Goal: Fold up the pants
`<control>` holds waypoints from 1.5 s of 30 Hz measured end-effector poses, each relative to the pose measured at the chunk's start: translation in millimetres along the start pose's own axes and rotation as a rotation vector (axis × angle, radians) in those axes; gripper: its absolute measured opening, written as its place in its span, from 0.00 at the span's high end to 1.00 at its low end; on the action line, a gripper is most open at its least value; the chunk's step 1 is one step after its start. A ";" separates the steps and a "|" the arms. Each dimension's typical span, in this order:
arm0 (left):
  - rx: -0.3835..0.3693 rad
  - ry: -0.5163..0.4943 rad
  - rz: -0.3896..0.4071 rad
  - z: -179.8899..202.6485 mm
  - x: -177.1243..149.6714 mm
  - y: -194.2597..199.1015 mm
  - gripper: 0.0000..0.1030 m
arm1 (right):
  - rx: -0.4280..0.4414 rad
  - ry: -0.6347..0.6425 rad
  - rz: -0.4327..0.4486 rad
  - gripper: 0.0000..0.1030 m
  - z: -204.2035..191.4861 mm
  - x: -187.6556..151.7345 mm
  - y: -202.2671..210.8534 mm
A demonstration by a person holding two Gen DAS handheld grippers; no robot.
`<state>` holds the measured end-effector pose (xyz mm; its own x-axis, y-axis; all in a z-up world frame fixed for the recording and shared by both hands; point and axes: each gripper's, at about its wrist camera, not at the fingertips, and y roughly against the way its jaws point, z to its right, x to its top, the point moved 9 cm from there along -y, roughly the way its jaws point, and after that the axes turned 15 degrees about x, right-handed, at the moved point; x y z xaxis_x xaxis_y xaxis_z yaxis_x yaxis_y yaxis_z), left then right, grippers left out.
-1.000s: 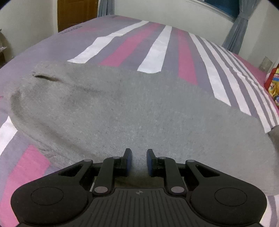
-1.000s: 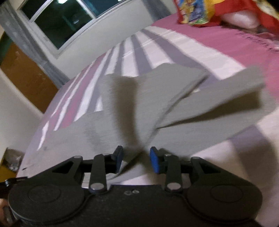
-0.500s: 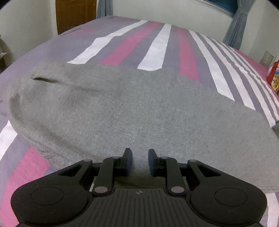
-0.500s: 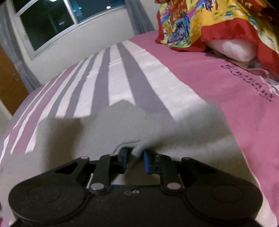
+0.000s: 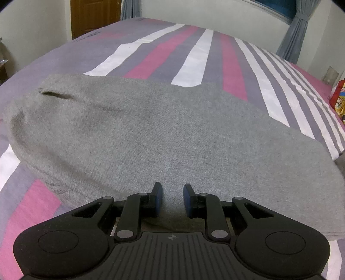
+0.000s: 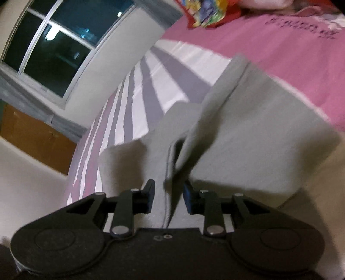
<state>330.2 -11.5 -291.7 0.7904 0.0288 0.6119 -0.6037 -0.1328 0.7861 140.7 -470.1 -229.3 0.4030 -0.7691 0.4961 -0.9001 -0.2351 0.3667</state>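
Observation:
Grey pants point(image 5: 172, 133) lie spread across the striped bed, a pocket slit point(image 5: 56, 94) showing at their far left end. My left gripper point(image 5: 172, 199) sits at their near edge, pointing steeply down, its blue pads closed on a bunch of the grey cloth. In the right wrist view a pant leg point(image 6: 248, 140) is doubled over on itself. Its loose folded edge hangs between the jaws of my right gripper point(image 6: 168, 199). Those jaws are opening, and the pads stand apart from the cloth.
The bed sheet point(image 5: 194, 56) has purple, pink and white stripes and turns plain pink point(image 6: 301, 53) toward the head. A colourful red and yellow cloth point(image 6: 204, 13) lies at the head end. Beyond the bed are a window point(image 6: 54, 43) and a brown door point(image 5: 94, 15).
My right gripper pinched the pant leg half a second ago, then rolled, shifted sideways and widened its jaws. The leg now lies doubled over. The left gripper has stayed put.

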 end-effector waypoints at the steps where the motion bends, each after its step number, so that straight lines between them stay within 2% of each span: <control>1: 0.000 0.001 0.000 -0.1 -0.1 0.1 0.78 | 0.006 0.006 -0.014 0.71 -1.3 -1.0 -6.7; 2: 0.000 0.002 -0.001 -0.2 -0.3 0.0 0.78 | 0.014 0.008 -0.031 0.72 -2.4 -2.4 -15.8; 3: 0.000 0.002 -0.001 0.1 -0.5 0.1 0.78 | 0.020 0.003 -0.042 0.75 -4.4 -0.9 -22.2; 4: 0.000 0.002 -0.001 0.0 -0.5 0.1 0.78 | 0.031 0.006 -0.049 0.83 -8.3 -1.0 -26.2; 6: -0.002 0.005 -0.002 0.0 -0.7 -0.1 0.78 | 0.080 0.052 -0.043 0.87 -26.8 1.5 -30.3; 9: 0.000 -0.001 0.001 0.2 -0.9 -1.1 0.78 | 0.107 0.104 -0.052 0.88 -40.9 9.7 -39.6; 11: 0.001 0.001 0.001 0.5 -0.9 -0.7 0.78 | 0.062 0.115 -0.038 0.82 -36.9 20.4 -48.6; 12: 0.000 0.002 0.001 0.3 -0.8 -0.2 0.78 | 0.032 0.123 -0.025 0.73 -32.2 27.4 -53.4; 14: -0.003 0.003 0.000 -0.2 -0.9 0.1 0.78 | -0.036 0.136 -0.011 0.72 -22.2 42.6 -66.7; 15: -0.004 0.003 -0.001 -0.7 -0.5 0.2 0.78 | -0.037 0.125 -0.002 0.73 -20.5 45.9 -69.9; 16: -0.006 0.003 -0.001 -0.8 -0.3 0.1 0.78 | -0.032 0.124 0.012 0.82 -21.9 50.1 -72.0; 18: -0.006 0.001 -0.003 -0.6 0.1 -0.1 0.78 | -0.069 0.186 0.022 0.94 -30.0 55.9 -72.2; 20: -0.004 0.001 -0.004 -0.1 0.5 -0.1 0.78 | -0.060 0.277 0.063 0.94 -52.2 61.2 -62.3; 24: -0.008 0.002 0.000 0.0 0.0 0.5 0.78 | -0.080 0.533 0.226 0.94 -101.2 71.8 -10.7; 27: -0.011 0.007 0.003 -0.7 -0.9 0.6 0.78 | -0.118 0.684 0.230 0.94 -110.7 50.8 23.7; 30: -0.009 0.005 0.007 -0.3 -1.8 0.7 0.78 | -0.199 0.610 0.131 0.94 -59.3 23.3 32.6; 33: -0.007 0.004 0.005 -0.4 -2.2 0.9 0.77 | -0.259 0.402 0.038 0.92 8.5 3.8 31.5; 34: -0.006 0.001 0.006 -0.2 -2.5 1.1 0.77 | -0.261 0.347 0.036 0.91 21.1 0.1 33.1; 36: -0.004 -0.005 0.008 0.2 -2.7 1.5 0.77 | -0.250 0.299 0.054 0.90 28.5 0.5 35.7; 38: -0.001 -0.005 0.006 0.2 -2.9 2.1 0.77 | -0.244 0.280 0.068 0.81 26.9 6.5 37.9; 41: 0.003 -0.009 0.008 0.6 -2.7 3.1 0.77 | -0.222 0.220 0.102 0.78 29.5 17.5 42.3; 42: 0.006 -0.016 0.011 1.0 -2.8 3.0 0.77 | -0.215 0.197 0.094 0.80 31.5 18.2 40.0; 43: 0.007 -0.019 0.012 1.6 -2.6 3.1 0.77 | -0.207 0.180 0.074 0.89 30.1 18.6 36.0; 45: 0.007 -0.017 0.010 1.5 -2.4 3.1 0.77 | -0.205 0.210 0.053 0.94 22.5 14.2 35.0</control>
<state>326.6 -13.4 -290.9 0.7860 0.0102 0.6182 -0.6110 -0.1404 0.7791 111.2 -502.6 -227.1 0.4008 -0.6321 0.6632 -0.8773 -0.0562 0.4766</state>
